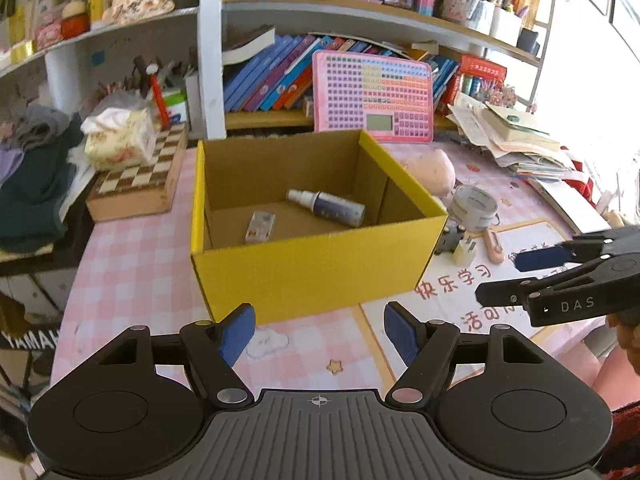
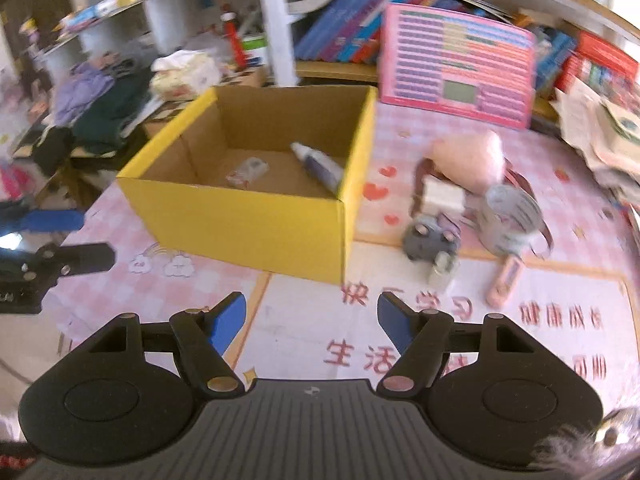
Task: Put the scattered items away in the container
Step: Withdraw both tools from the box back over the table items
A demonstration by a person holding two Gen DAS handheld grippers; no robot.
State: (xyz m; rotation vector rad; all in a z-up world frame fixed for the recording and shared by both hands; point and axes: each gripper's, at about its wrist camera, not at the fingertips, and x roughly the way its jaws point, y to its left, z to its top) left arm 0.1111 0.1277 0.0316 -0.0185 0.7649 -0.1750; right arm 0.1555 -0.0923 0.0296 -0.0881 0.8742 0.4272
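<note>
Box (image 1: 312, 264), yellow cardboard, sat open on the pink checked tablecloth (image 1: 132, 264), holding a spray bottle (image 1: 328, 208) and a small packet (image 1: 260, 227). Scattered items lay at its 3 o'clock: tape roll (image 2: 510, 216), pink clip (image 2: 504, 282), white plug (image 2: 442, 270), pink plush (image 2: 472, 160). Left gripper (image 1: 319, 334) and right gripper (image 2: 312, 318) hovered at its 6 o'clock, jaws partly open, gripping nothing.

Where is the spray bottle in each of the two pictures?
Left wrist view: the spray bottle lies inside the yellow box, near the middle of the picture, right of a small packet.
Right wrist view: the bottle lies against the box's right wall, a little above the middle.
Shared landmark: the pink keyboard toy standing behind the box.
</note>
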